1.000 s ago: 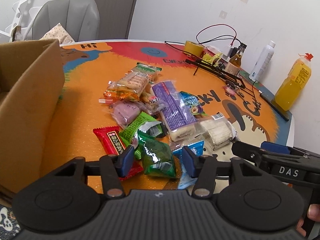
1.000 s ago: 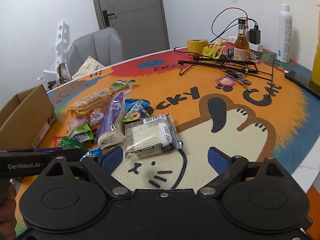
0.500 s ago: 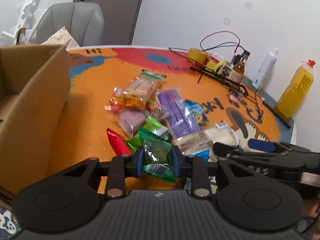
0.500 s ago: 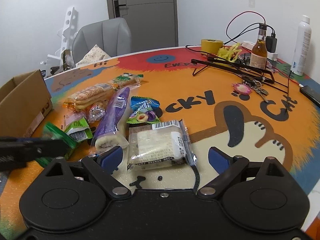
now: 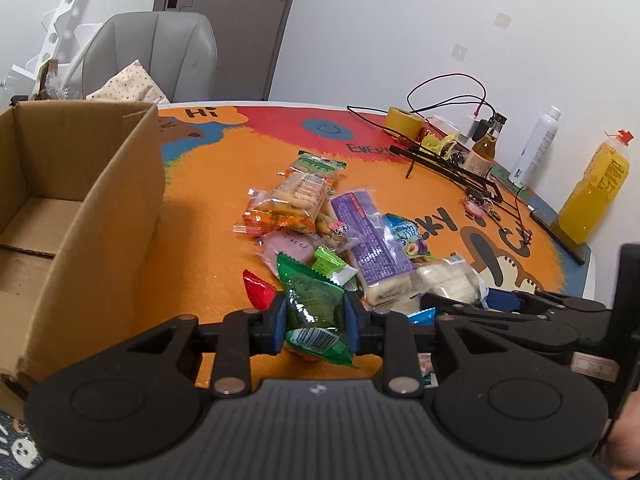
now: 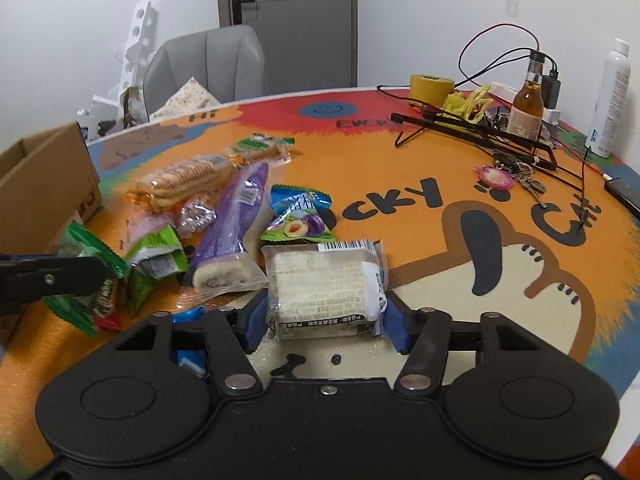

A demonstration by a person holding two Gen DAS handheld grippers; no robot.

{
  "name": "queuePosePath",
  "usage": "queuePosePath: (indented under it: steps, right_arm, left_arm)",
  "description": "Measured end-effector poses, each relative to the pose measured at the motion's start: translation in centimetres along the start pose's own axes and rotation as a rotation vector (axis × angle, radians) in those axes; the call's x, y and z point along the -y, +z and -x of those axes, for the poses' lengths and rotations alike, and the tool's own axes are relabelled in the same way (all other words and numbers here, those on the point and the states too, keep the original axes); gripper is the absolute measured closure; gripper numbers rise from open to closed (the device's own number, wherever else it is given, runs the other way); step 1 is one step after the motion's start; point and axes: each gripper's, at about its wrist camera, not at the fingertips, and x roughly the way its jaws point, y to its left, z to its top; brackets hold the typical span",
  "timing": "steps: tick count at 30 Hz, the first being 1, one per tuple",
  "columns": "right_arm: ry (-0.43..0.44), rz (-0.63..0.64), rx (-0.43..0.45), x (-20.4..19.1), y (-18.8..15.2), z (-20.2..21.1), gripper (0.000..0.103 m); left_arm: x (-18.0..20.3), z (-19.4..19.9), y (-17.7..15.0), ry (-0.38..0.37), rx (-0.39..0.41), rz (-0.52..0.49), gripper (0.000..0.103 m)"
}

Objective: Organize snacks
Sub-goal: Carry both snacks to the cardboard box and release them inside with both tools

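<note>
A: What sits on the surface (image 5: 208,240), biggest first?

B: One open box (image 5: 80,216) at the left edge. Then the snack heap just right of it, about ten packs: one purple bar (image 6: 236,216), one white cake (image 6: 324,288), one cracker pack (image 6: 188,176), one green-ended biscuit pack (image 6: 260,146), one pink pack (image 5: 290,246), one blue plum pack (image 6: 298,216), two green packs, one red pack (image 5: 258,290), one small blue pack (image 5: 422,316). Some lie half hidden, so the count is rough.

A: And at the far side?

B: One juice bottle (image 5: 594,196), one white bottle (image 6: 610,100), one brown bottle (image 6: 528,100), one tape roll (image 6: 430,86), one phone (image 6: 624,192), one key bunch (image 6: 508,176).

A: The left gripper (image 5: 316,316)?

B: It points down at the near edge of the heap. Its fingers are narrow, clamped on a green pack (image 5: 316,308), which looks raised off the surface.

A: The right gripper (image 6: 324,318)?

B: It is also tilted down, right of the left one. Its fingers are closing with the white cake between them; the pads look to touch the wrapper on both sides. The cake lies on the surface.
</note>
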Motion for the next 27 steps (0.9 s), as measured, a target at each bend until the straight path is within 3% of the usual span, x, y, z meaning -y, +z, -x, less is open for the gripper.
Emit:
queuePosePath:
  steps: [14, 27]
  right_arm:
    - [0.005, -0.064, 0.073, 0.9, 0.0, 4.3, 0.052]
    - [0.053, -0.038, 0.151, -2.3, 1.9, 6.7, 0.052]
  left_arm:
    - [0.7, 2.9, 0.1, -0.025, 0.058, -0.017, 0.075]
    - [-0.7, 6.4, 1.0, -0.020, 0.131, -0.010, 0.075]
